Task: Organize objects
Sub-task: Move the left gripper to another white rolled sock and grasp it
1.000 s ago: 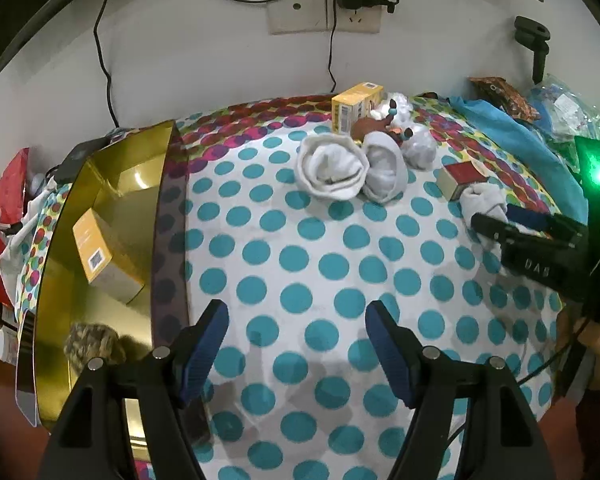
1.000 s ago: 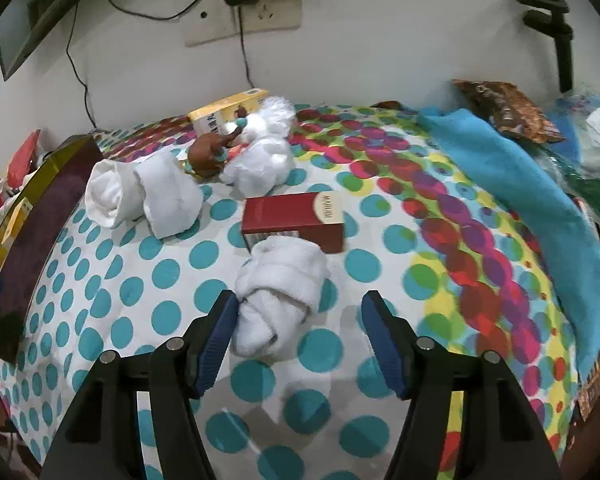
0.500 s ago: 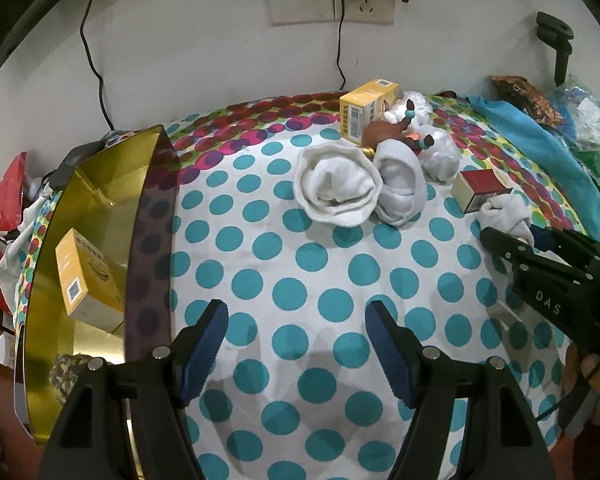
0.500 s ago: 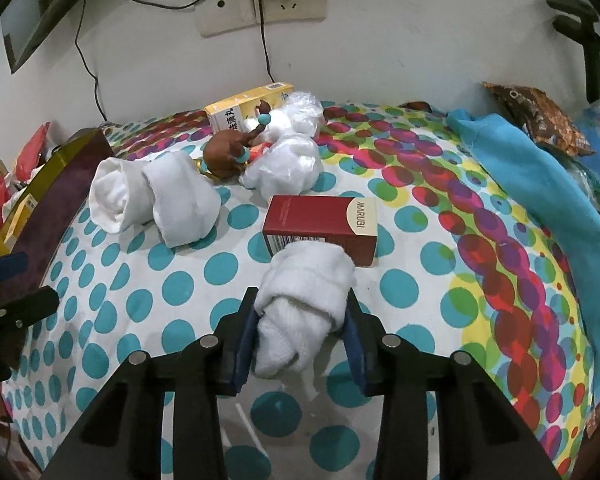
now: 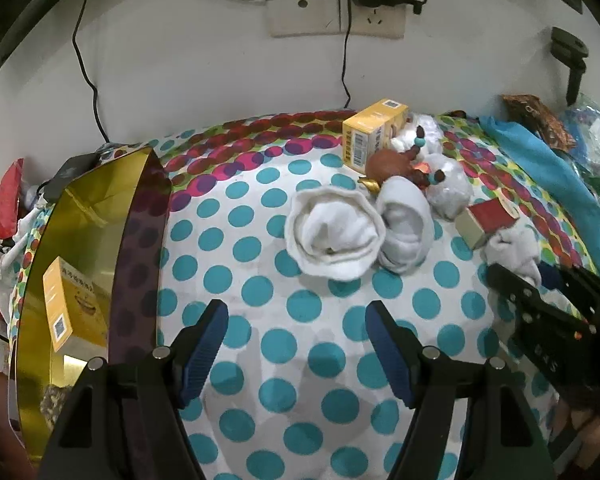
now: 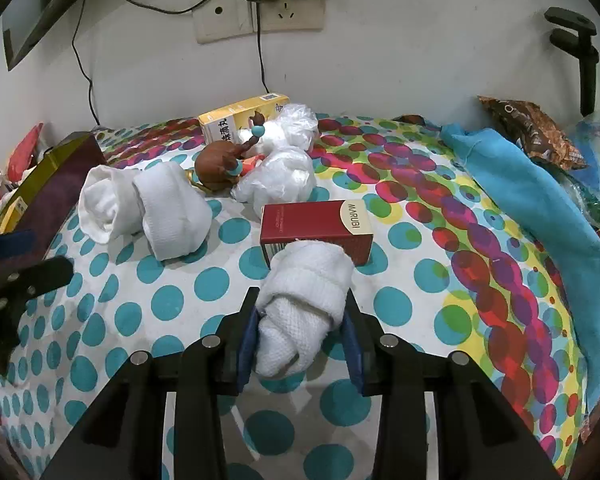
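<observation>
White rolled sock (image 6: 306, 304) sits clamped between the right gripper (image 6: 300, 340) pads, against the red box (image 6: 316, 226) (seemingly bound for the gold tray (image 5: 96, 216)), while the left gripper (image 5: 298, 344) hangs agape, empty.

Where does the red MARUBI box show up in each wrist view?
Left wrist: the red MARUBI box sits at right, beyond the rolled white sock pinched in the right gripper.
Right wrist: centre, just behind that sock.
Shared landmark: the brown toy figure.
</observation>
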